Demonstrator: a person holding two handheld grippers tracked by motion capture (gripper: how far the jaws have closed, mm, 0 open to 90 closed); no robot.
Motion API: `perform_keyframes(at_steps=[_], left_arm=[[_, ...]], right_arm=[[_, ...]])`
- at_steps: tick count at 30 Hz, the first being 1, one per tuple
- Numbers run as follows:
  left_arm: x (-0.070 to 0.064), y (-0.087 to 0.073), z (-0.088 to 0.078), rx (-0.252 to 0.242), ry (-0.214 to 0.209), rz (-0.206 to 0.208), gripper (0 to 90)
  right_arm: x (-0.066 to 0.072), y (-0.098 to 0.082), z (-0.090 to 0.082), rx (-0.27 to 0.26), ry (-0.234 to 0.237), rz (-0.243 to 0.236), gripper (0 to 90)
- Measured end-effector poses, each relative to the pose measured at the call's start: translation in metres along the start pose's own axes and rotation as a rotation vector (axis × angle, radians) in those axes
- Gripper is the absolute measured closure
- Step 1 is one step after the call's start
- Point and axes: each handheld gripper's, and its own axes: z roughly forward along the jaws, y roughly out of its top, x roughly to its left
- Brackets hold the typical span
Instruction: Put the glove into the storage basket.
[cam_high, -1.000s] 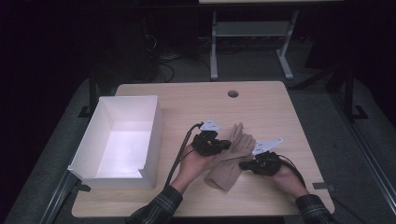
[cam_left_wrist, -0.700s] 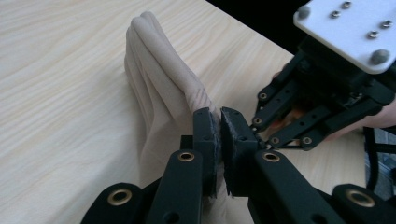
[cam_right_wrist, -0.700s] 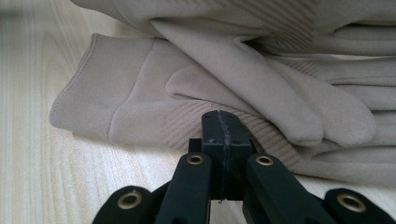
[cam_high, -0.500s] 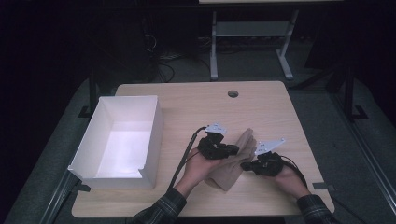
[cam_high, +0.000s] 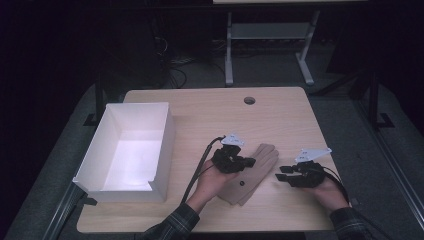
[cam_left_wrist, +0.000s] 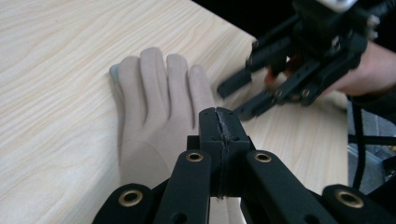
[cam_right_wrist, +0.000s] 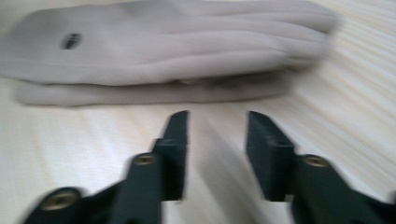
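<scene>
A beige glove lies flat on the wooden table, its fingers pointing away from me. In the right gripper view the glove shows two stacked layers and a small dark mark. My left gripper is shut, its tips resting over the glove's palm; whether fabric is pinched is hidden. My right gripper sits to the right of the glove, clear of it. Its jaws have just been opening, with nothing between them. The left gripper view shows the right gripper beyond the glove.
An empty white box stands on the left part of the table. A round cable hole sits near the far edge. A metal stand and cables lie on the floor beyond the table.
My right gripper has let go of the glove, opened and drawn back to the right. The glove, earlier bunched between both grippers, now lies flat. The left gripper shifted slightly right.
</scene>
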Motion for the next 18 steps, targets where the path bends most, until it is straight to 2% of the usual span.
perform_keyframes(at_steps=[4, 6, 8, 9, 13, 15, 18], left_arm=[[-0.003, -0.007, 0.005, 0.022, 0.001, 0.020, 89.7], [-0.005, -0.013, 0.009, 0.039, 0.006, 0.031, 89.7], [-0.005, -0.016, 0.011, 0.050, 0.012, 0.041, 89.7], [-0.005, -0.023, 0.015, 0.072, 0.020, 0.040, 89.6], [-0.003, -0.036, 0.022, 0.125, 0.038, 0.041, 89.7], [-0.002, -0.042, 0.024, 0.168, 0.052, 0.066, 89.7], [-0.002, -0.047, 0.022, 0.187, 0.062, 0.084, 89.8]], right_arm=[[-0.012, -0.006, -0.001, -0.023, -0.077, 0.038, 33.7], [-0.017, -0.007, 0.000, -0.025, -0.100, 0.062, 26.8], [-0.020, -0.009, 0.001, -0.037, -0.131, 0.060, 22.8], [-0.021, -0.009, 0.002, -0.036, -0.146, 0.058, 20.0], [-0.023, -0.010, 0.004, -0.036, -0.175, 0.067, 18.0], [-0.023, -0.010, 0.004, -0.034, -0.184, 0.069, 17.2], [-0.024, -0.012, 0.006, -0.029, -0.196, 0.061, 16.5]])
